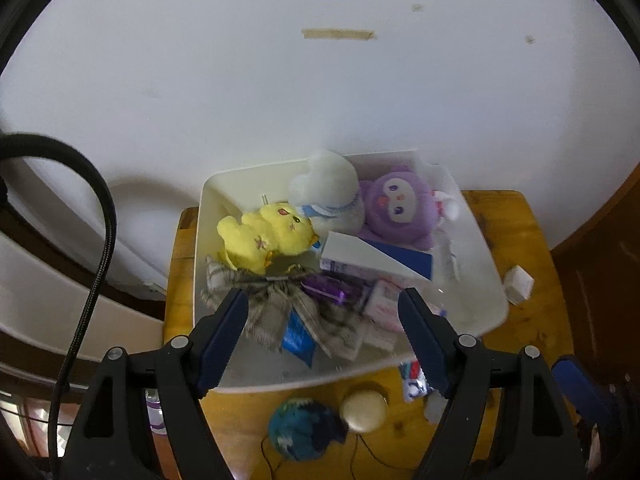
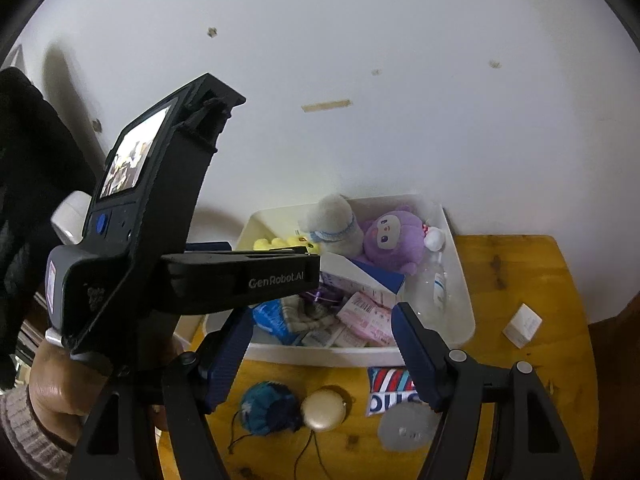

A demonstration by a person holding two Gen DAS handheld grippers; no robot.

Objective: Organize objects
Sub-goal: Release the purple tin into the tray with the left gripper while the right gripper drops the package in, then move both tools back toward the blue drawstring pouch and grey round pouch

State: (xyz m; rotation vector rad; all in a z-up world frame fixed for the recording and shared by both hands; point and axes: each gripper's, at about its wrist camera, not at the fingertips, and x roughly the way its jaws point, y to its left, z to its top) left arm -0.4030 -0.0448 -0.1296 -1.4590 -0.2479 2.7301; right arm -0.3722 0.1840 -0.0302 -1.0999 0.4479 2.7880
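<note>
Both your grippers, left gripper (image 1: 322, 344) and right gripper (image 2: 322, 356), stand spread with nothing between the jaws. Nearest, at six o'clock, the teal pouch (image 1: 302, 428) and cream disc (image 1: 364, 410) lie loose on the wooden table (image 1: 520, 240), likely awaiting binning. Beyond, at twelve, the white bin (image 1: 224, 188) already holds plush toys and boxes. A small white box (image 1: 519, 290) sits apart at three; the left tool's body blocks your right view.

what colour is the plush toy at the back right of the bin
Purple plush toy, with a pale face; clearest in the left wrist view.

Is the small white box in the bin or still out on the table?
Out. The small white box sits on the wooden table, to the right of the white bin, apart from its wall.
</note>
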